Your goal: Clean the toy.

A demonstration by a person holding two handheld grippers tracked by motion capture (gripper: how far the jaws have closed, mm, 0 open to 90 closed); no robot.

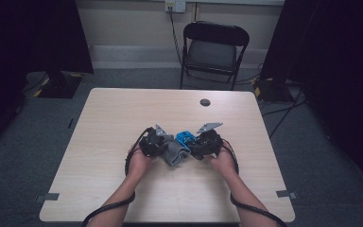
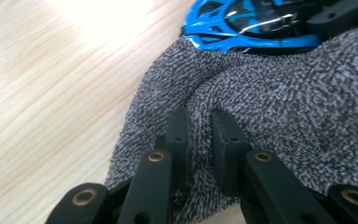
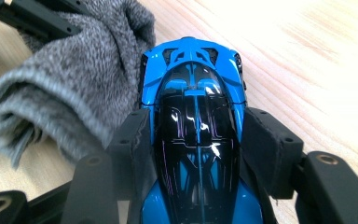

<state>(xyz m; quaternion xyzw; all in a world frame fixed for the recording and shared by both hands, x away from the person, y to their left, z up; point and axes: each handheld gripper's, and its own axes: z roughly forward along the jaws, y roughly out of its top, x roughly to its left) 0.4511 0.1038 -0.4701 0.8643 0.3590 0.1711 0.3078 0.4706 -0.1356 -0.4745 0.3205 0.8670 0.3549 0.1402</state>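
Both grippers meet near the middle of the table (image 1: 123, 113), well back from every edge, with bare wood on all sides. The left gripper (image 2: 199, 126) has its jaws nearly together, pinching a fold of the grey cloth (image 2: 279, 112). The right gripper (image 3: 198, 140) stands about half open, its pads pressed against both flanks of the blue toy car (image 3: 193, 93), nose pointing away. Cloth and car touch. A chair (image 1: 215, 47) stands beyond the far edge.
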